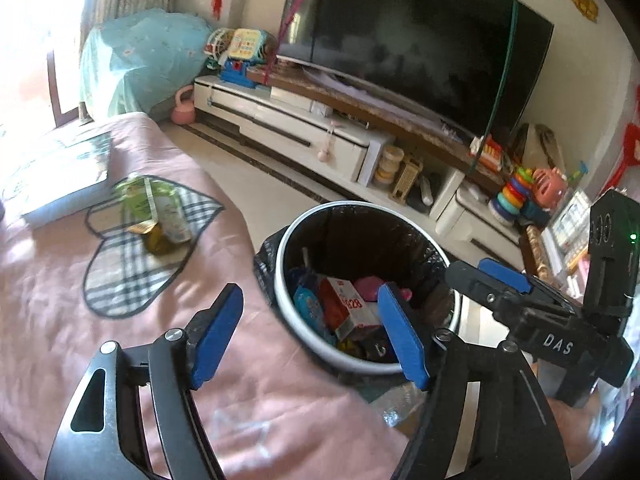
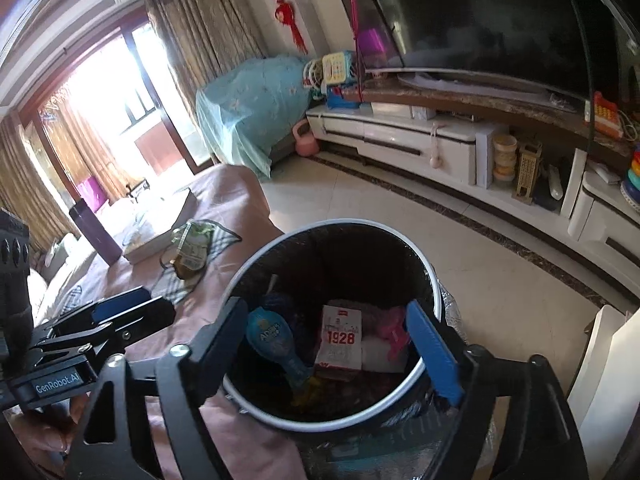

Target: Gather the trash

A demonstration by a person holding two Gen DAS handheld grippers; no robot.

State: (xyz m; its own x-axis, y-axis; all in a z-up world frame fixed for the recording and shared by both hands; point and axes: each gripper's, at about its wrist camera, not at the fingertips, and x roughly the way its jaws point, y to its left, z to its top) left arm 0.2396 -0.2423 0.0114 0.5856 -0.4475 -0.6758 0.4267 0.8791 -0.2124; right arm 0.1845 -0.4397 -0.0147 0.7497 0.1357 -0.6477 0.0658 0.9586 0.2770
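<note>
A round trash bin [image 1: 282,264] with a black liner stands beside the pink-covered table [image 1: 60,300]. It holds a red-and-white "1928" box [image 2: 340,338], a blue wrapper [image 2: 268,334] and pink trash [image 2: 390,332]. Green-and-white wrapper trash [image 1: 160,212] lies on a heart-shaped plaid mat [image 1: 120,276] on the table; it also shows in the right wrist view [image 2: 192,246]. My left gripper [image 1: 310,330] is open and empty at the table edge by the bin. My right gripper [image 2: 340,344] is open and empty above the bin; it also shows in the left wrist view [image 1: 496,280].
A book [image 1: 60,176] lies at the far left of the table, and a purple bottle [image 2: 96,232] stands near it. A white TV cabinet [image 1: 300,128] with a large TV [image 1: 420,48] and toys lines the far wall. Tiled floor lies between.
</note>
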